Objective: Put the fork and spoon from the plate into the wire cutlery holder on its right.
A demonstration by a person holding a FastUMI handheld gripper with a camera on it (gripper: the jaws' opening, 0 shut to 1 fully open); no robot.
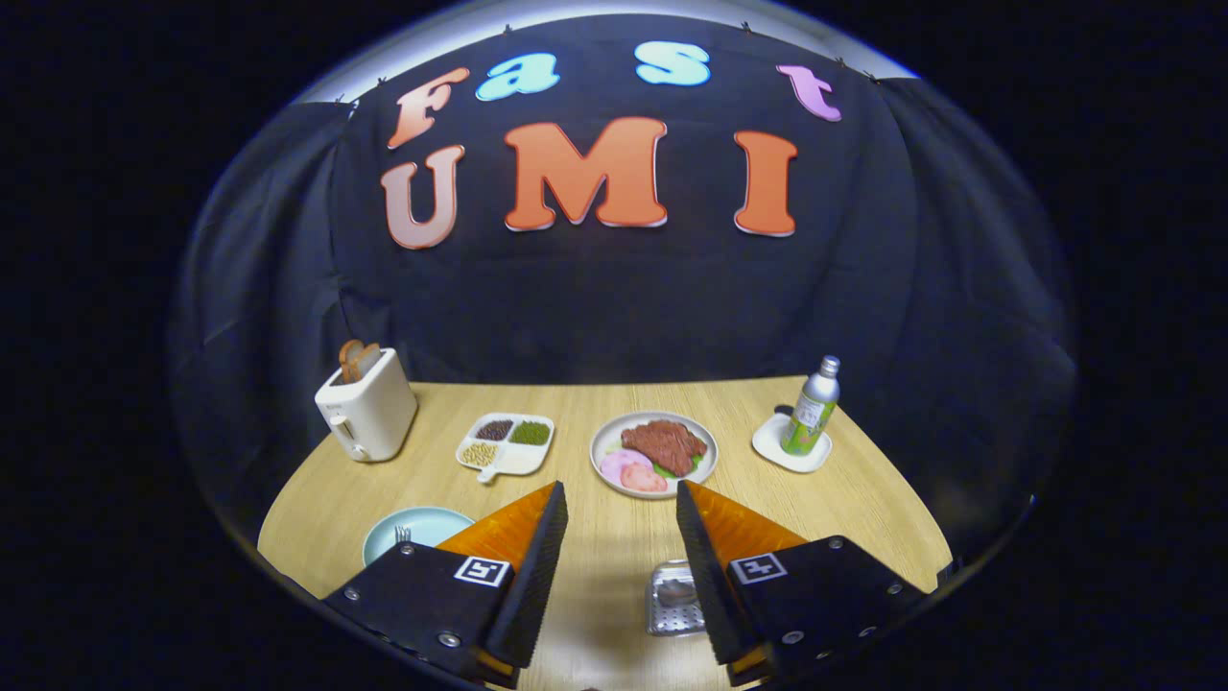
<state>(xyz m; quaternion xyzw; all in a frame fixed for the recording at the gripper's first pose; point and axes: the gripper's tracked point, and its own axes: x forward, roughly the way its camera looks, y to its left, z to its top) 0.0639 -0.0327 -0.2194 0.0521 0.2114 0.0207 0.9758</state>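
While the gripper (622,523) hangs spread and empty, the fork (403,534) lies on the plate (422,526) off to its left — the holder (674,600) sits between its fingers, by the right one.

Bright overhead light falls on the table (595,537) (sharp centrally), the cloth wall (624,307) stays dim, and fisheye bending curves the edges.
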